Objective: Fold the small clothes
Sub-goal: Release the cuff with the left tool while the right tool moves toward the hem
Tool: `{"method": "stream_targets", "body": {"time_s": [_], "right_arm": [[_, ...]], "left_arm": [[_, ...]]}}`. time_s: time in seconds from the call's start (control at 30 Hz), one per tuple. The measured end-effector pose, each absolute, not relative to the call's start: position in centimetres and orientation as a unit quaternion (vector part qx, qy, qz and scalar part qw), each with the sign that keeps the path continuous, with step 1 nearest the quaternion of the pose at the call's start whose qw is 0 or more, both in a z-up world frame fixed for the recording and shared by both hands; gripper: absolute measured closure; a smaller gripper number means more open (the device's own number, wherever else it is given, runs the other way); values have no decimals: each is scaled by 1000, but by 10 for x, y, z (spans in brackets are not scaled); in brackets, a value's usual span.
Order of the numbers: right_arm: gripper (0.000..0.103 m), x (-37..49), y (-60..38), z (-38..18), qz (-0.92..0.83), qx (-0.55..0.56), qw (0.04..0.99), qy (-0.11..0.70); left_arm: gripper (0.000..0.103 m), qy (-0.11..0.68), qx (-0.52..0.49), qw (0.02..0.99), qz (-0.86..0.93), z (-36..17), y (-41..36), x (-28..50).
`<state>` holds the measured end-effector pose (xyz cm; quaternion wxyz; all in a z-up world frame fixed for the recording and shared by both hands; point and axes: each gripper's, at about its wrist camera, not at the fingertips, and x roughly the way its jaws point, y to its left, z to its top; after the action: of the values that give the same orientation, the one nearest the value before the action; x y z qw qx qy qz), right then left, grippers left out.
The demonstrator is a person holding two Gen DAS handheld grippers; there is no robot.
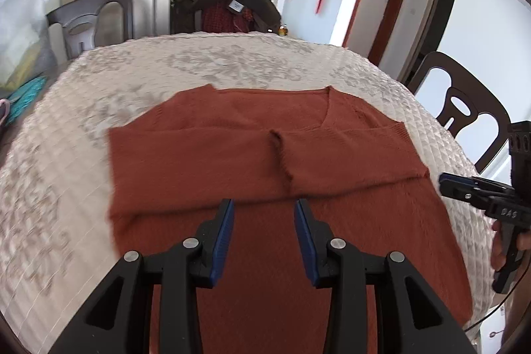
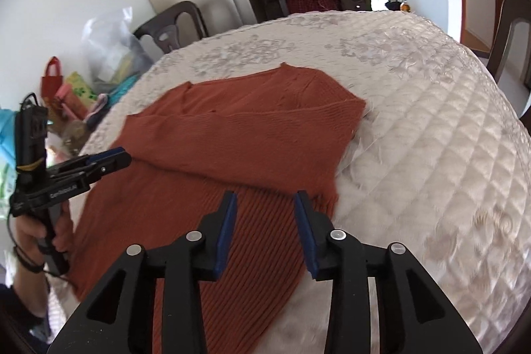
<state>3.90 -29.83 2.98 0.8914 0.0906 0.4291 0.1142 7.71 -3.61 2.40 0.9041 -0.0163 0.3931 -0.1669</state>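
Folding is partway along, we judge: the rust-red sweater (image 1: pixel 265 155) lies flat on the quilted tabletop (image 1: pixel 166 68), collar at the far side, and both sleeves are already laid across the chest, their cuffs meeting near the middle. The hem half nearest us is still unfolded.

Our left hand-held gripper (image 1: pixel 264 214) hovers over the lower body of the sweater with its blue-padded fingers spread and nothing between them. Our right hand-held gripper (image 2: pixel 265 208) hangs over the sweater's right hem area near the edge, likewise spread and empty. Neither is touching the cloth, as far as we can tell.

Next, we reckon, comes the fold of the body: each gripper should drop to the hem near its own corner, pinch through the knit, and carry the hem away from us toward the collar, both lifting together so the crossed sleeves stay put. The knit looks soft and limp, so a shallow pinch may slip.
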Motion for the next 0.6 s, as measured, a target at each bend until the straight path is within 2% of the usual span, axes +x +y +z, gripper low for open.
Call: {"method": "stream_targets", "body": {"time_s": [0.33, 0.6], "right_arm": [[64, 6, -310, 8, 105, 150, 872, 454], [63, -14, -299, 6, 140, 173, 866, 448]], "left_arm": [[59, 408, -55, 904, -117, 8, 17, 46], [58, 414, -93, 895, -138, 0, 21, 21]]}}
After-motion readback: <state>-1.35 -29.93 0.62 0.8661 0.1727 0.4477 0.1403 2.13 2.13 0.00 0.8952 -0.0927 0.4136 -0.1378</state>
